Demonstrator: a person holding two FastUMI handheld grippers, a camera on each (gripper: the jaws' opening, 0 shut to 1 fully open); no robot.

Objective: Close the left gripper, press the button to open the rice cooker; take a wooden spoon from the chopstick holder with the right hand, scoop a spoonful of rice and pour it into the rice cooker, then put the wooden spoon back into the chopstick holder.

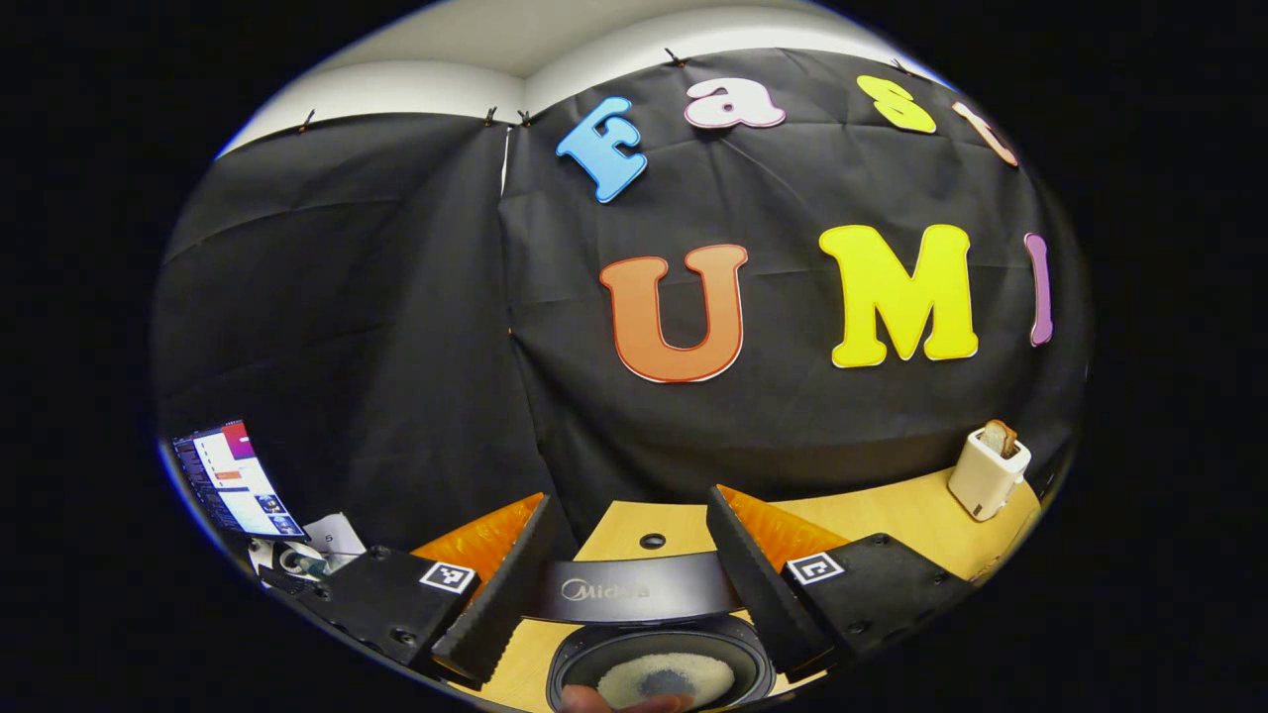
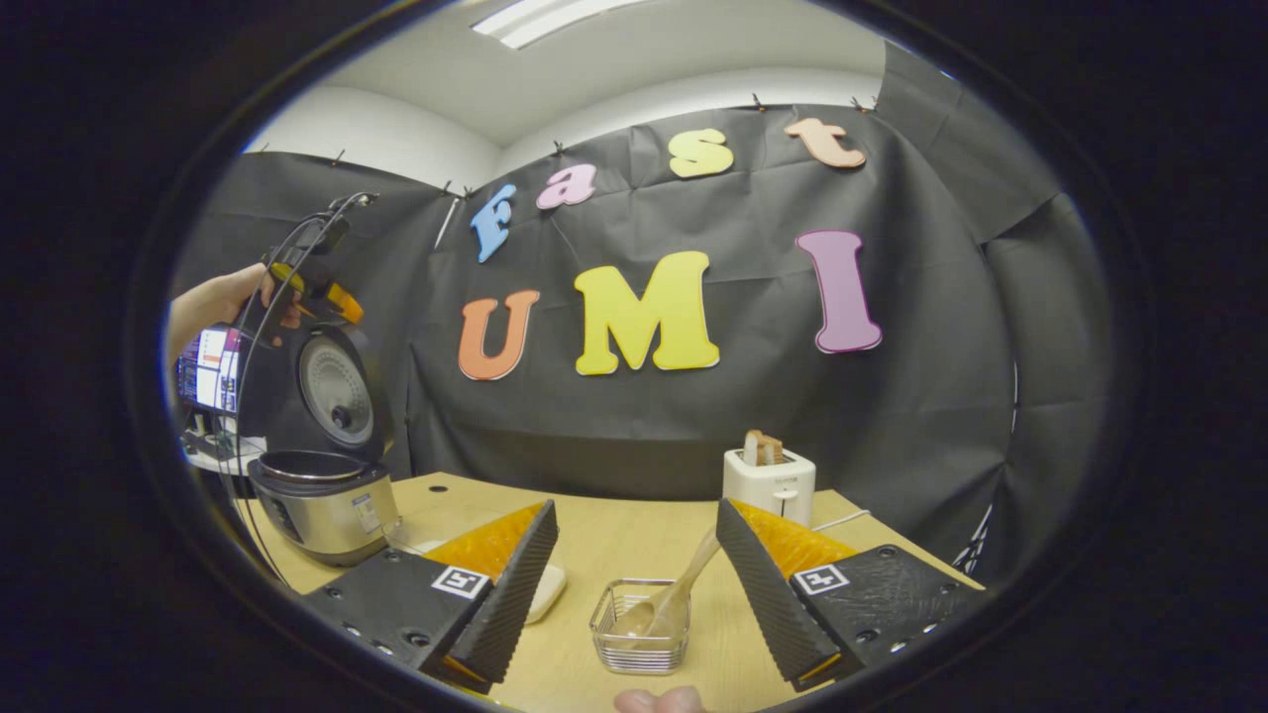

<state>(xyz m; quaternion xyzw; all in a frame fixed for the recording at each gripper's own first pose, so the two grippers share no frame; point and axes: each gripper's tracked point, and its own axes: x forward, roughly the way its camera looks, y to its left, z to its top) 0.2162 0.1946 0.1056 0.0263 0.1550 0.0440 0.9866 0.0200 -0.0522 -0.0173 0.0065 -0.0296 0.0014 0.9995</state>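
In the left gripper view my left gripper [image 1: 629, 505] is open, hanging over the open rice cooker [image 1: 594, 683]. Its dark pot holds white rice [image 1: 666, 678], and the raised lid's edge [image 1: 634, 589] crosses between my fingers. From the right gripper view the cooker [image 2: 317, 500] stands at the table's left with its lid up. A hand holds the left gripper [image 2: 307, 267] above it. My right gripper [image 2: 636, 510] is open and low over the table. Between its fingers stands the clear chopstick holder [image 2: 606, 639] with the wooden spoon [image 2: 674, 599] in it, handle leaning up to the right.
A white toaster [image 2: 768, 480] with toast stands at the back of the wooden table [image 2: 634, 540]; it also shows far right as the toaster [image 1: 988, 470]. A pale flat object [image 2: 547, 589] lies behind my right gripper's left finger. A lit monitor [image 1: 233, 480] sits left of the table.
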